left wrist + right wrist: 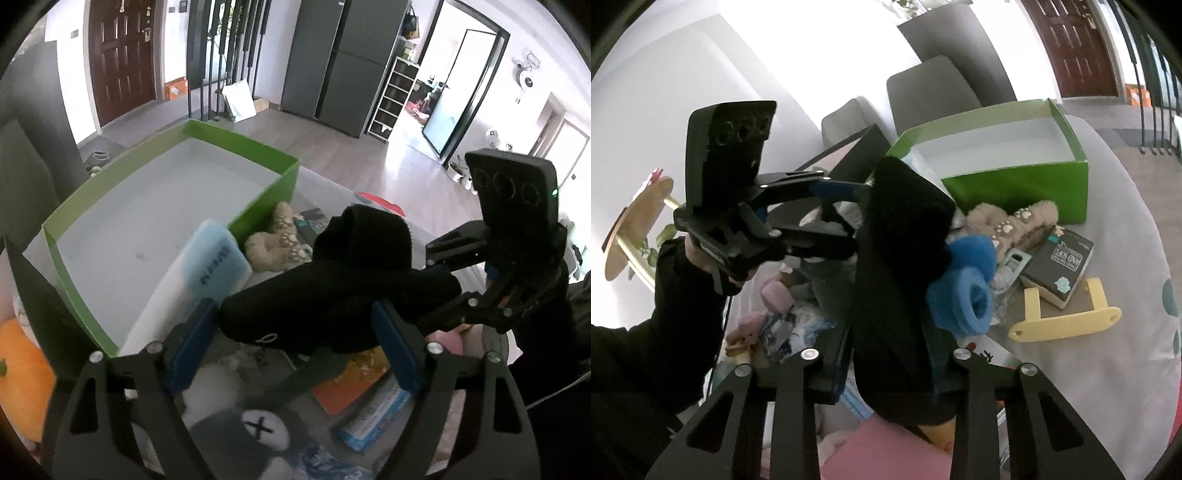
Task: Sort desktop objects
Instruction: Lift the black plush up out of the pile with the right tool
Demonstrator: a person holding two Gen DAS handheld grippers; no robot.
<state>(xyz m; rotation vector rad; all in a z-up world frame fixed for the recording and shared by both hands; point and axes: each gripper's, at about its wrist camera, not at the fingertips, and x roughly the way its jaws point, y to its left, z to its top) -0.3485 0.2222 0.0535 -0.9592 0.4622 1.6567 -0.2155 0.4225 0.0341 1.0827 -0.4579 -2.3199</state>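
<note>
My right jaws (886,373) pinch the black knitted cloth (897,280) so it hangs above the cluttered counter (1108,369); my left jaws (291,347) stand spread around its other end, the green box (258,155) waiting beyond.

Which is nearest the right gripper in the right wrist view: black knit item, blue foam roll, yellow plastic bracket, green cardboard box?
1. Black knit item, clamped in the right gripper.
2. Blue foam roll, just right.
3. Yellow plastic bracket, farther right.
4. Green cardboard box, behind.
</note>
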